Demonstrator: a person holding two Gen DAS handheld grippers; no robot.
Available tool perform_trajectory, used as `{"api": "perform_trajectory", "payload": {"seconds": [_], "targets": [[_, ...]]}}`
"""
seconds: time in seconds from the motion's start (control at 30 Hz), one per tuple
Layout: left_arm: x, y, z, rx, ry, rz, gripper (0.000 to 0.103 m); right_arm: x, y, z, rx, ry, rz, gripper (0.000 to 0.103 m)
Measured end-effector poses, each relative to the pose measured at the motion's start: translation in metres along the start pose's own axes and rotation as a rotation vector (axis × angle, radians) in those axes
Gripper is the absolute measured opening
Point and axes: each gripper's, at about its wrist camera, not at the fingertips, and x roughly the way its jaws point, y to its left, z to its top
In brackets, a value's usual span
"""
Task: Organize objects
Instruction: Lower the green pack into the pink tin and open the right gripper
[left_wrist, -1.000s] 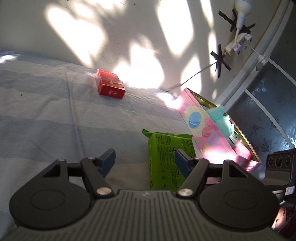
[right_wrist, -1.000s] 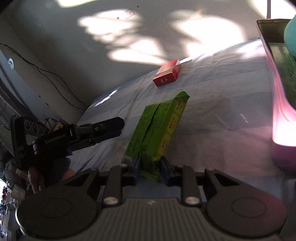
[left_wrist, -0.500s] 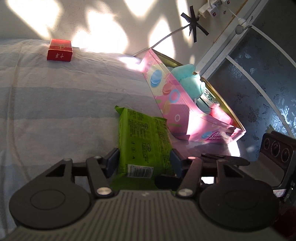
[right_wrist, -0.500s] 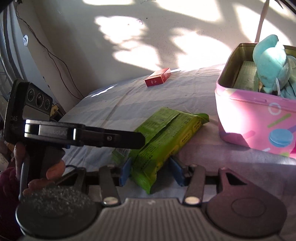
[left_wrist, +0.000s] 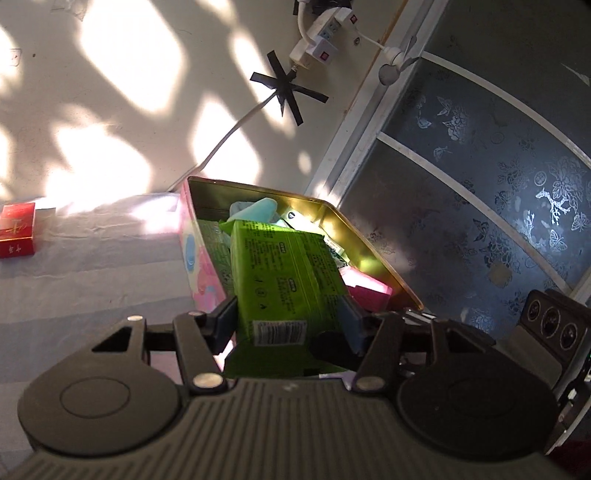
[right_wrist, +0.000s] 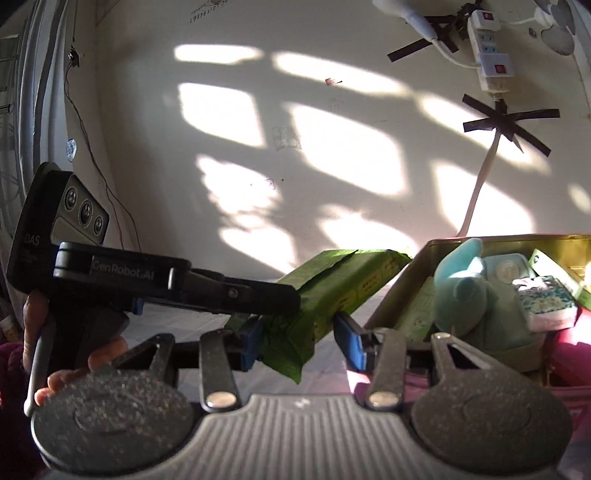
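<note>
Sunlight dapples the cream wall (right_wrist: 332, 155) — a white power strip (left_wrist: 317, 40) is taped there with black tape, beside a frosted floral-patterned glass door (left_wrist: 498, 173).

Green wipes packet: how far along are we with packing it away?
Done: the pink tin box already holds a teal plush toy. In hand: left gripper grips the green wipes packet, lifted beside the tin. Left: lowering it in, then the red carton.

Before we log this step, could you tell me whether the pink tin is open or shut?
Open: the pink tin has no lid on, and its inside shows a teal plush toy and small packs.
</note>
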Motion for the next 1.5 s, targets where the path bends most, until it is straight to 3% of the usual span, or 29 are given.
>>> {"api": "perform_trajectory", "payload": {"seconds": [0.13,0.27,0.4,0.5,0.53,0.73,0.93,1.1,1.5], "targets": [[0.054,-0.019,0.008,0.049,0.056,-0.047,0.06,-0.013,-0.046,0.003,0.06,0.004,-0.106,0.043],[0.098,-0.03,0.014,0.077,0.123,-0.049,0.061,-0.01,-0.079,0.003,0.093,0.037,-0.173,0.043],[0.129,-0.022,0.014,0.049,0.197,0.024,0.061,0.014,-0.1,-0.003,0.129,0.108,-0.218,0.045],[0.137,-0.017,0.02,0.032,0.192,0.115,0.062,0.025,-0.1,-0.004,0.1,0.099,-0.251,0.05],[0.134,-0.017,0.022,0.022,0.184,0.132,0.062,0.024,-0.098,-0.003,0.095,0.085,-0.254,0.055],[0.094,-0.041,0.021,0.11,0.076,0.198,0.062,-0.005,-0.097,-0.002,0.129,-0.019,-0.269,0.059],[0.071,-0.058,-0.002,0.174,0.049,0.275,0.062,-0.038,-0.107,-0.007,0.254,-0.11,-0.317,0.059],[0.067,-0.064,-0.019,0.222,0.06,0.363,0.062,-0.042,-0.105,-0.014,0.294,-0.089,-0.335,0.058],[0.021,-0.025,-0.038,0.238,0.006,0.55,0.064,-0.025,-0.045,-0.007,0.164,-0.057,-0.263,0.058]]}}
